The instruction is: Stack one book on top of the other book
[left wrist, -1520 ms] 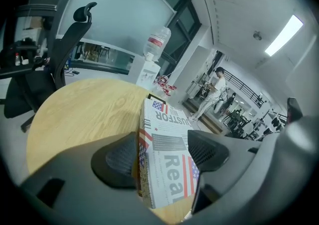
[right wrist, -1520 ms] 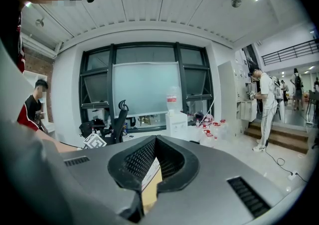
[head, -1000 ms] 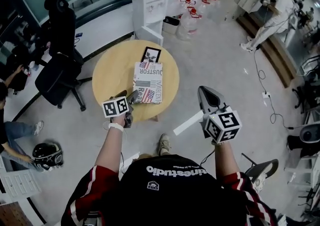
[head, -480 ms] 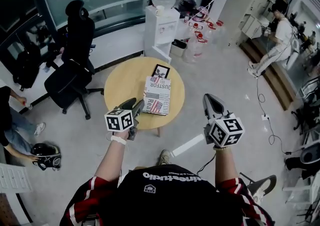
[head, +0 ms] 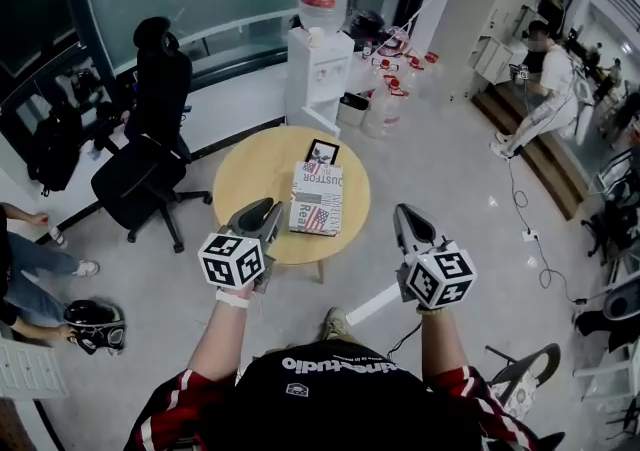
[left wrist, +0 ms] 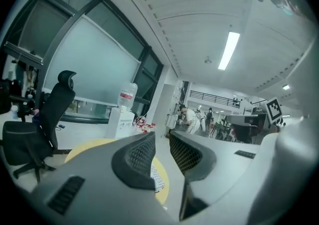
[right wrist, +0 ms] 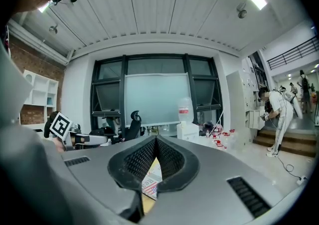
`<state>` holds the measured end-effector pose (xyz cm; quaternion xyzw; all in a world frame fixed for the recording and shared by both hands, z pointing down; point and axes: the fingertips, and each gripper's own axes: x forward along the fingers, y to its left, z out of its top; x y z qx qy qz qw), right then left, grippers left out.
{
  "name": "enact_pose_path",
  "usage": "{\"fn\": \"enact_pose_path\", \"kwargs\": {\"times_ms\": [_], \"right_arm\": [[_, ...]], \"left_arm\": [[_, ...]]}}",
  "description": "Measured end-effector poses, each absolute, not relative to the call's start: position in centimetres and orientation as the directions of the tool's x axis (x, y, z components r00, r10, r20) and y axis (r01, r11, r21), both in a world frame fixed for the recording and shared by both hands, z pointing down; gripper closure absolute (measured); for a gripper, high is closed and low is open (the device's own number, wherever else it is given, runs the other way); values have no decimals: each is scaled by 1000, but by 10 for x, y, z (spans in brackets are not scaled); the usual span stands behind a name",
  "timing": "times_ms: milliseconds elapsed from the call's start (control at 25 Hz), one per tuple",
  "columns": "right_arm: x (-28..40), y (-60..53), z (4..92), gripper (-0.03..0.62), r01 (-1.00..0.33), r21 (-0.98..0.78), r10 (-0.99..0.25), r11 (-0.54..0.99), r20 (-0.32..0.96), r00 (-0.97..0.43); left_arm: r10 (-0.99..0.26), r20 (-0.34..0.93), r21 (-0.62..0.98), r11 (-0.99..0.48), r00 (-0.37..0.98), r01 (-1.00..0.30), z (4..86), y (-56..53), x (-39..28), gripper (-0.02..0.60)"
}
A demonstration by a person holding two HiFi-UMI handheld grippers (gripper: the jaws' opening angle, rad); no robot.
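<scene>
Although the job was to pile one book on the other, neither tool was at the books at that moment. At the far left a black high-backed office chair stood well clear of the work. Next came the left gripper, held in the air by the near left rim of the round pale wooden table. Its jaws had just been closing and stood only a narrow slit apart with nothing between them, which I took as a tool at rest rather than one readied for a grab. On the table's right half lay the white paperback book with a flag-printed cover, flat and face up. At its far edge lay the small dark book with a pale picture on its cover. From so high a camera I could not tell whether the white one overlapped the dark one or merely butted against it, so the stack may or may not have been made. Lying flat near the table's middle, both books sat where either claw could reach them from the near side. Further right, the right gripper hung off the table's edge over the grey floor. Its jaws were brought together at the tips and empty, and it pointed roughly level toward the books, probably waiting its turn.
</scene>
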<state>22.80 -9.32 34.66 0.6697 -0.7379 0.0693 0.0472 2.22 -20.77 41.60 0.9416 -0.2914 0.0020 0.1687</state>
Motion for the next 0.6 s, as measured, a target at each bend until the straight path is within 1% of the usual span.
{"fn": "enact_pose_path", "kwargs": {"times_ms": [160,320,480,600], "right_arm": [[221,-86,347,568,-995,-41,-982,95,158,-101],[212,-81,343,568,-994,-47,-985,97,139,-103],[209,-79,337,568,-995,-61,-990,80,113,-86],[203,-76,335,568,-996,-48,-990,81,109,-85]], "left_arm": [[-539,77,274,-798,839,-537,400,-190,19,491],[-560,56,209,-803,827,-558,382,-180,7,507],[-576,36,174,-801,817,-573,373,-173,0,545],[-568,33,166,-808,822,-565,370,-168,-4,554]]}}
